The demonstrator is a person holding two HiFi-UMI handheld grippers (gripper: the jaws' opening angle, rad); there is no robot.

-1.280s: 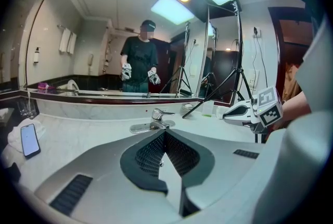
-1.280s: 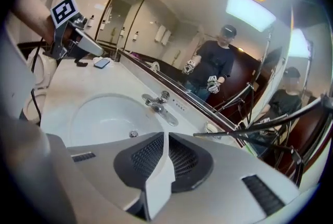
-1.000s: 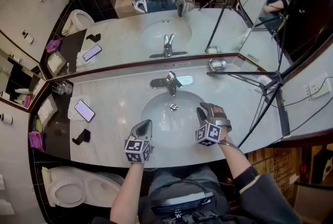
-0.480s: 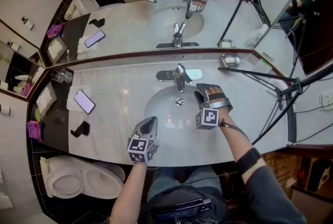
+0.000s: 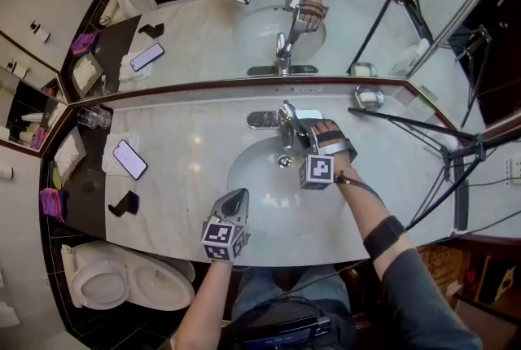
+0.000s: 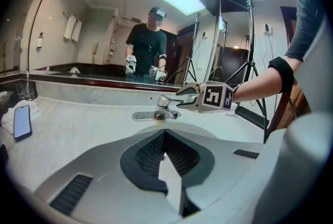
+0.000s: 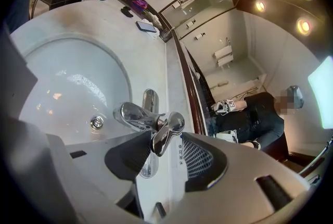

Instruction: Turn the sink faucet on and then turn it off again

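Observation:
The chrome faucet [image 5: 286, 122] stands at the back of the white basin [image 5: 244, 194]; I see no water running. My right gripper [image 5: 312, 135] reaches it from the right. In the right gripper view its jaws [image 7: 164, 147] have just been opening and stand apart, with the faucet's lever [image 7: 167, 134] between them, close to the left pad; the spout [image 7: 132, 115] points over the drain [image 7: 97, 122]. My left gripper [image 5: 234, 198] hovers over the basin's near edge, its jaws [image 6: 165, 134] meeting at the tips with nothing held. The left gripper view shows the faucet [image 6: 162, 108] with the right gripper [image 6: 183, 102] at it.
A phone [image 5: 130, 159] lies on a cloth at the counter's left, a glass [image 5: 94, 117] behind it, a small black object [image 5: 124, 204] nearer. A soap dish [image 5: 368, 98] sits back right beside a tripod leg [image 5: 423, 129]. A mirror backs the counter; a toilet [image 5: 122, 283] stands lower left.
My right gripper has moved from the basin's right side up and left to the faucet, rolling as it went, and its jaws now straddle the lever. The left gripper sank slightly.

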